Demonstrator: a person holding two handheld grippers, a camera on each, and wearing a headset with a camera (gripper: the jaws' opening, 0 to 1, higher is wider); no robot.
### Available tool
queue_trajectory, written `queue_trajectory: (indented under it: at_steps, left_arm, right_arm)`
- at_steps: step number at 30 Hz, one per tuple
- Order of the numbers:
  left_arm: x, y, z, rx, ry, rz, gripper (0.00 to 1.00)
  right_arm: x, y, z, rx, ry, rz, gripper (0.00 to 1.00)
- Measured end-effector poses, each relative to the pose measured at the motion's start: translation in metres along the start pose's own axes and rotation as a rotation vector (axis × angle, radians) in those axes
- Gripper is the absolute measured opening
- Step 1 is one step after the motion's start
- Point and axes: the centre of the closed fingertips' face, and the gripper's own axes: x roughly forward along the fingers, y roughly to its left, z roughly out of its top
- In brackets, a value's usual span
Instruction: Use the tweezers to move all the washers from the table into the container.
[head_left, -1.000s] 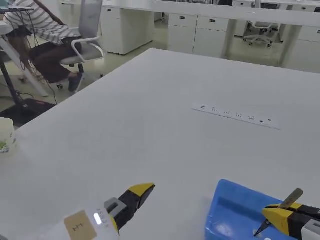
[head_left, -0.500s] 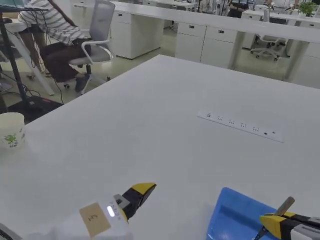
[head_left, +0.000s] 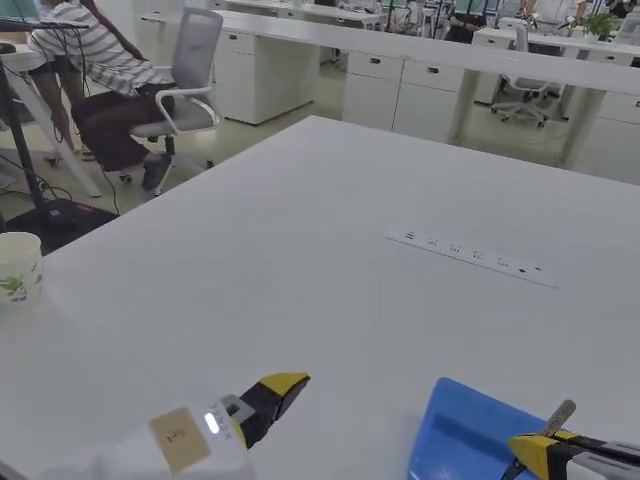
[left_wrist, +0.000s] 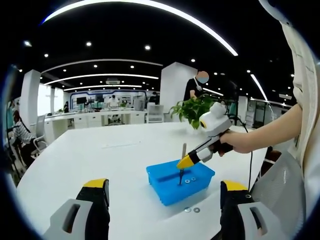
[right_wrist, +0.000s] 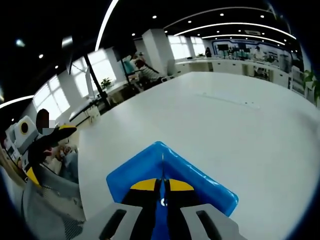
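In the lower middle of the left gripper view, the tweezers (left_wrist: 180, 176) are clamped between the closed jaws of the right gripper (left_wrist: 186, 161) and are pointed tip-down into the blue container (left_wrist: 167, 191). A few washers (left_wrist: 189, 180) are seen inside it. Two loose washers (left_wrist: 192, 210) are left on the white table (left_wrist: 100, 155), just below the container's near wall. At the lower left of the head view, the left gripper (head_left: 278, 386) is held over the table, apart from the container; its jaws are spread wide.
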Motion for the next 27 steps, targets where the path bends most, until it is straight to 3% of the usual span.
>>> queue_trajectory:
  at_steps: [15,21,27]
  left_arm:
    - [-0.002,-0.003,0.0,0.005,-0.003,-0.006,0.91]
    - [-0.002,-0.002,0.0,0.006,-0.003,-0.002,0.91]
    - [-0.002,-0.004,-0.001,0.005,0.002,-0.008,0.9]
  right_arm:
    - [-0.009,0.003,-0.002,-0.046,-0.016,-0.011,0.03]
    - [-0.025,0.013,0.011,0.041,-0.103,0.026,0.03]
    - [-0.044,0.027,0.023,0.137,-0.188,0.094,0.03]
